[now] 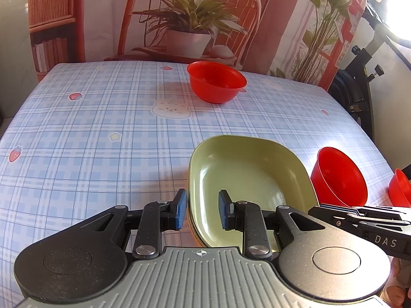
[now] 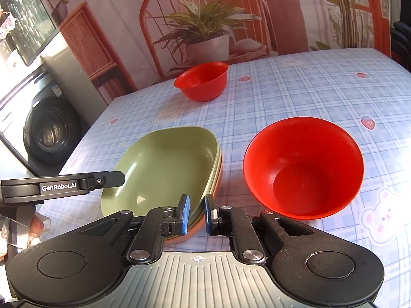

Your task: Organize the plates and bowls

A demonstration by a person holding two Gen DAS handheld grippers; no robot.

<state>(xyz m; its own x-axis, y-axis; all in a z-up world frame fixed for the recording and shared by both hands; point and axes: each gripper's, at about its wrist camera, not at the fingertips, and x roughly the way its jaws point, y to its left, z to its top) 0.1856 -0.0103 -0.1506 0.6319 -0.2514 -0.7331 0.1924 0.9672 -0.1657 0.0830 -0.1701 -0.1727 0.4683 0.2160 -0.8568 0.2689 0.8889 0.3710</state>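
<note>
A green squarish plate (image 1: 246, 179) lies on top of a stack, with an orange plate (image 2: 203, 227) under it, on the checked tablecloth. My left gripper (image 1: 203, 209) is open, its jaws astride the plate's near left rim. My right gripper (image 2: 196, 214) is partly open, its jaws either side of the stack's near right rim, gap narrow. A red bowl (image 2: 303, 166) stands upright just right of the stack; it also shows in the left wrist view (image 1: 339, 177). A second red bowl (image 1: 217, 80) stands at the table's far side, also in the right wrist view (image 2: 203, 80).
The table (image 1: 90, 128) has a blue checked cloth with bear and strawberry prints. A printed backdrop of a chair and plants hangs behind it. A washing machine (image 2: 48, 131) stands left of the table. A black stand (image 1: 359, 95) is at the far right.
</note>
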